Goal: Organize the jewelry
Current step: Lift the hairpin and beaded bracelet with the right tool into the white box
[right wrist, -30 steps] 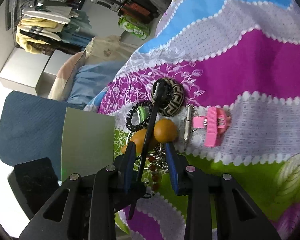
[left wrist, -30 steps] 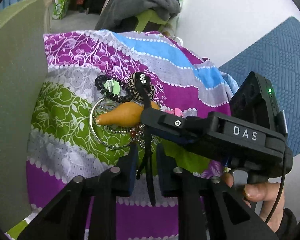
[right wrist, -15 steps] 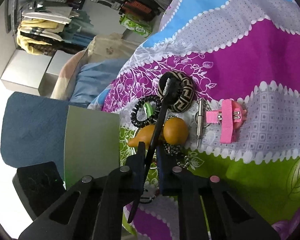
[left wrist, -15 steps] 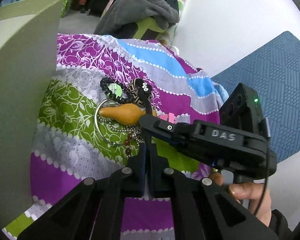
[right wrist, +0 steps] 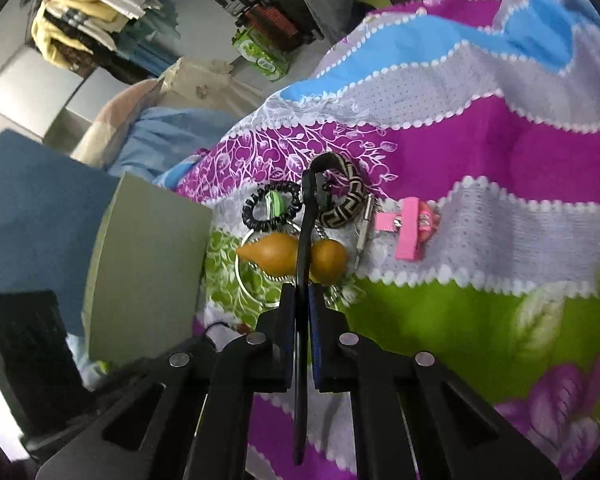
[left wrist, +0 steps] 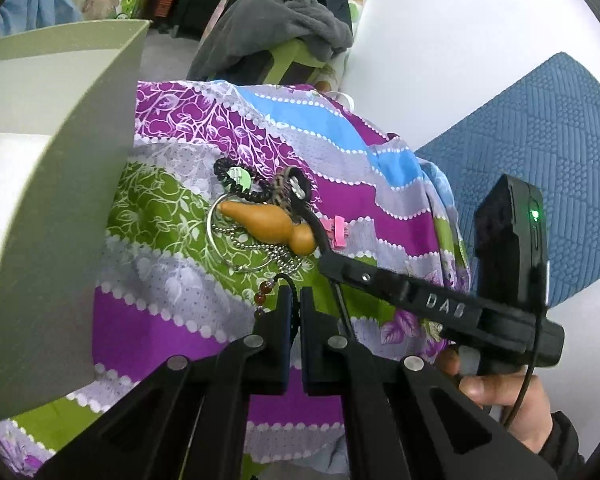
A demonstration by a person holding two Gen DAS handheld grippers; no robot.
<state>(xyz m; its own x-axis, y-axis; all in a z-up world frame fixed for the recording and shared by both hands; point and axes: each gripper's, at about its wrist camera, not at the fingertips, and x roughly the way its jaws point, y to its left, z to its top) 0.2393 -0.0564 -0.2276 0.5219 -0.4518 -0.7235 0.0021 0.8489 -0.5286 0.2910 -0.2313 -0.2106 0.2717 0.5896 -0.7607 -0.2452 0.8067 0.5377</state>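
A pile of jewelry lies on the patterned cloth (left wrist: 172, 312): an orange gourd pendant (left wrist: 268, 226) (right wrist: 284, 258), a black coil hair tie (left wrist: 236, 184) (right wrist: 270, 206), a patterned woven bangle (right wrist: 342, 208), a metal ring with bead chain (left wrist: 240, 256), and a pink clip (right wrist: 410, 234) (left wrist: 336, 234). My left gripper (left wrist: 294, 300) is shut on a thin black cord with red beads (left wrist: 264, 292). My right gripper (right wrist: 302, 296) is shut on a long black hook tool (right wrist: 306, 220), whose tip is hooked into the bangle.
A grey-green box (left wrist: 56, 208) (right wrist: 148, 272) stands at the left of the pile. A blue textured mat (left wrist: 540, 152) lies at the right. Clothes and clutter (left wrist: 276, 12) lie behind the cloth's far edge.
Both grippers closed: the left onto the black cord, the right onto the hook tool. Both pulled back a little from the pile.
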